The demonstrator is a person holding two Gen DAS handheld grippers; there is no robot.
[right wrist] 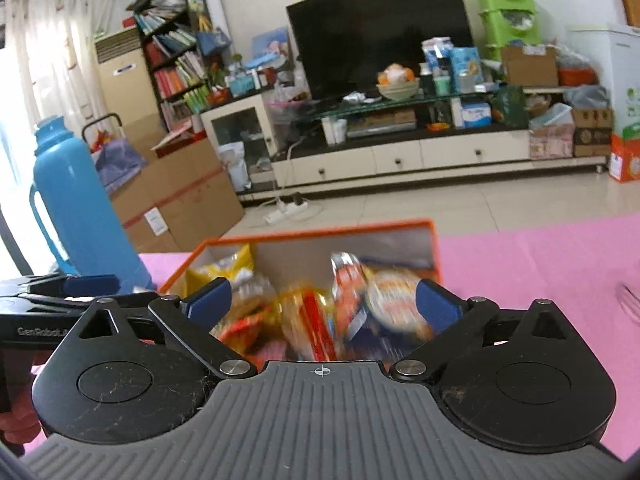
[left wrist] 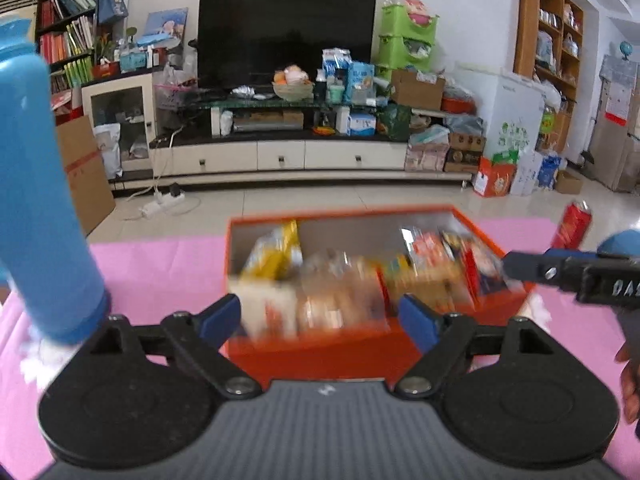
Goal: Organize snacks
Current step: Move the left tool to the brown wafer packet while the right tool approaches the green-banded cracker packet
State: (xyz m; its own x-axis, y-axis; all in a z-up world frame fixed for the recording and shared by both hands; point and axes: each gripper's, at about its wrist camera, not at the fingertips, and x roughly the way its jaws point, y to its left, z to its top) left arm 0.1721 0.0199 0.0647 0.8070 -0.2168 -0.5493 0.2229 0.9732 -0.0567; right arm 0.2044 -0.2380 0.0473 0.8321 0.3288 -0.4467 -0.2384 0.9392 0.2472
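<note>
An orange box [left wrist: 320, 354] stands on the pink cloth and is filled with blurred snack packets. Among them are a yellow bag [left wrist: 276, 252], a clear pack of brown pieces [left wrist: 340, 296] and red packets [left wrist: 432, 248]. My left gripper [left wrist: 320, 316] hovers over the box's near side, open, its blue pads apart from the packets. My right gripper [right wrist: 322, 302] is open wide above the same box [right wrist: 320, 234], over a yellow bag [right wrist: 228, 268] and an orange-and-white packet [right wrist: 348, 284]. One of its fingers [left wrist: 524, 266] reaches in from the right in the left wrist view.
A tall blue thermos [left wrist: 36, 200] stands left of the box on the pink cloth [left wrist: 160, 264], with white fluff at its base. A red can [left wrist: 572, 224] stands at the far right. Beyond the table are tiled floor, a TV unit and cardboard boxes.
</note>
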